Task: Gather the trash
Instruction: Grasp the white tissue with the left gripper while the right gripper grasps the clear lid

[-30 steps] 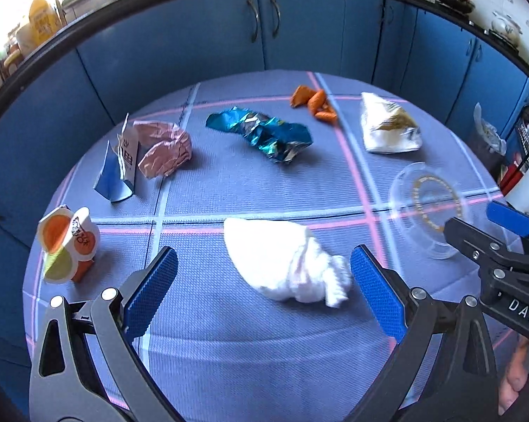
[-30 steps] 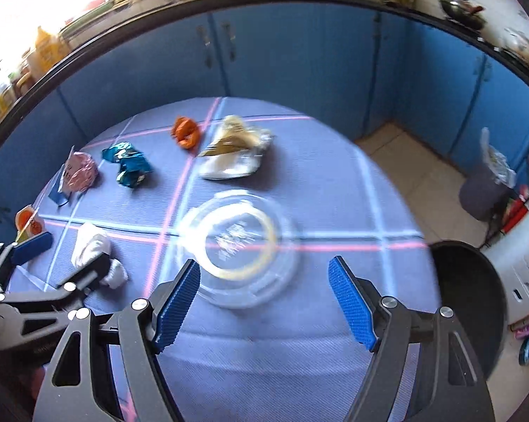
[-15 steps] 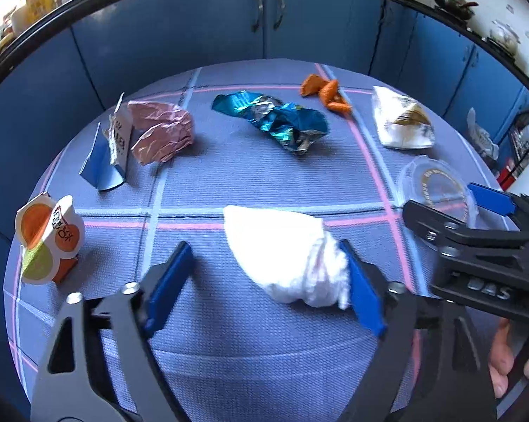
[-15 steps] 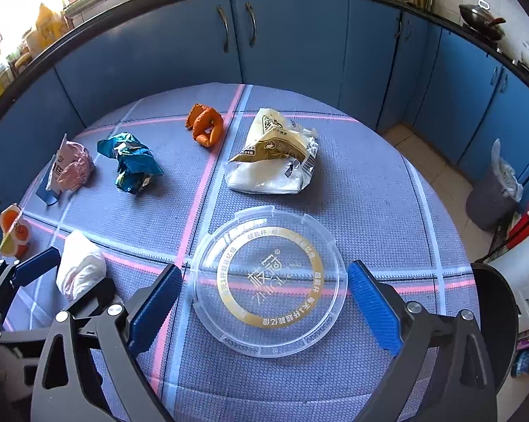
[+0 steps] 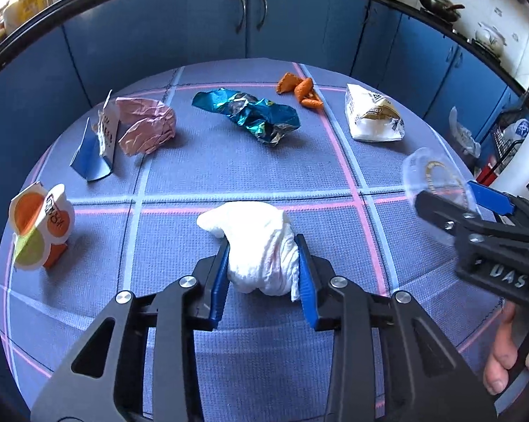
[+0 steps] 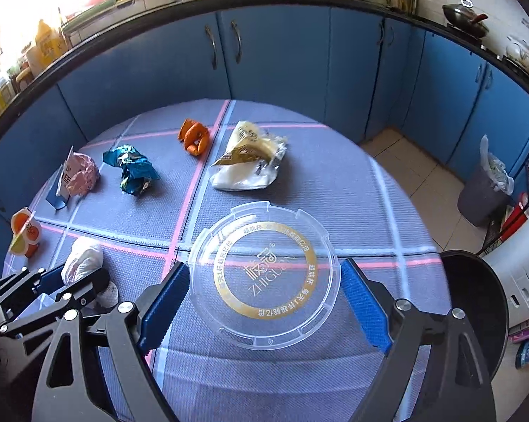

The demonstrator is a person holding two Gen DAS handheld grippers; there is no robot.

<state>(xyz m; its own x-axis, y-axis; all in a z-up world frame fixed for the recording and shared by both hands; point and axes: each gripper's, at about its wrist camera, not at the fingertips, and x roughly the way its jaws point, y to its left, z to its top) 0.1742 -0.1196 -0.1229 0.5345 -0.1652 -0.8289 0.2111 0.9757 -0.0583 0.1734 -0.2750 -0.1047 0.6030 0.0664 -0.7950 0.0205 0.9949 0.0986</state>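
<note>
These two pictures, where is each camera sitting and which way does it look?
Left wrist view: on the left tool, looking down along its fingers, shut on the white tissue wad; the right tool and a hand show.
Right wrist view: on the right tool, open around the clear plastic lid; the left tool shows.
Shared: wad, lid, blue foil wrapper.

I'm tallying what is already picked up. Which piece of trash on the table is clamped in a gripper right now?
The white crumpled tissue, squeezed between the left gripper's blue pads. The clear round lid only lies between the right gripper's open jaws; everything else lies untouched.
</note>
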